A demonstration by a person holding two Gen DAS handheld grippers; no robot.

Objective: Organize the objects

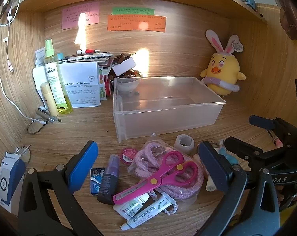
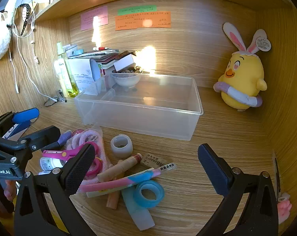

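An empty clear plastic bin point(image 1: 168, 106) point(image 2: 140, 106) stands mid-desk. In front of it lies a pile of small items: pink scissors point(image 1: 156, 177) point(image 2: 69, 153) on a bagged pink cord point(image 1: 168, 169), an ointment tube point(image 1: 148, 210), a dark purple bottle point(image 1: 109, 181), a white tape roll point(image 1: 185, 143) point(image 2: 121, 145), a blue tape roll point(image 2: 149, 193), and pink-blue pens point(image 2: 119, 182). My left gripper point(image 1: 148, 169) is open, hovering over the scissors. My right gripper point(image 2: 146, 169) is open above the pens and tape.
A yellow plush chick point(image 1: 223, 72) point(image 2: 243, 78) sits at the back right. Spray bottles point(image 1: 56, 82), papers and a bowl point(image 2: 126, 80) crowd the back left. A blue-white box point(image 1: 8, 181) stands at the left. Wooden walls and a shelf enclose the desk.
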